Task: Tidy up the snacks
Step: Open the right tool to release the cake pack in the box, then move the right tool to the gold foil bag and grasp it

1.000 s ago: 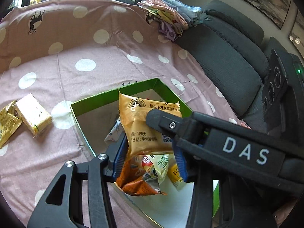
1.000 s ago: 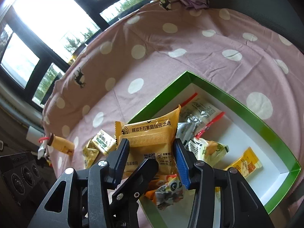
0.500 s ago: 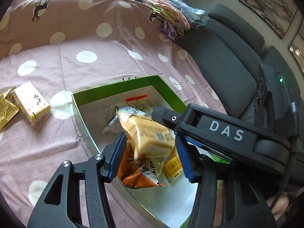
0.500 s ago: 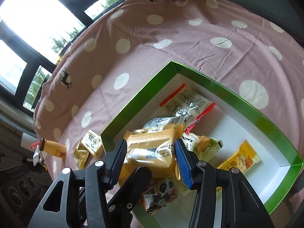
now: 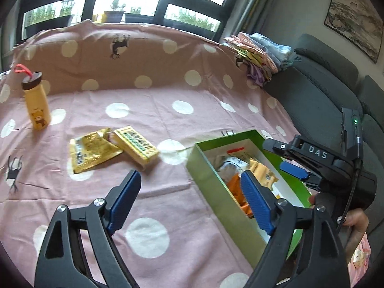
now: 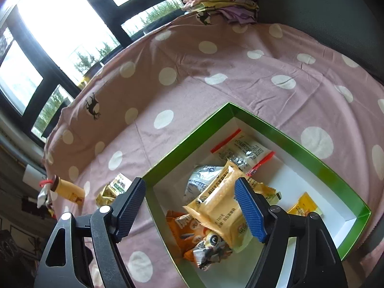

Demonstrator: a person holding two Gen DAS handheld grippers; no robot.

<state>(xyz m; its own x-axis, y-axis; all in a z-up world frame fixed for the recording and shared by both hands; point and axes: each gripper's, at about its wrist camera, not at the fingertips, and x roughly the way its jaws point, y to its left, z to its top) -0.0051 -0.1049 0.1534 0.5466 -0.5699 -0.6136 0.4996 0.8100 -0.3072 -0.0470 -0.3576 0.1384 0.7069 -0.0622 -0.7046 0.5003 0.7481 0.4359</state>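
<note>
Snacks in crinkly wrappers fill the green cardboard box with white lining [image 6: 331, 170]; a tan-yellow pastry packet [image 6: 216, 206] lies on top, just left of the right gripper's [image 6: 192, 206] right jaw. Both grippers stand wide apart, holding nothing (the left gripper [image 5: 189, 201] straddles the box's near wall). Ahead of its left jaw, a gold foil sachet [image 5: 91, 148] touches a yellow boxed snack [image 5: 135, 144] on the pink polka-dot cloth [image 5: 148, 120].
</note>
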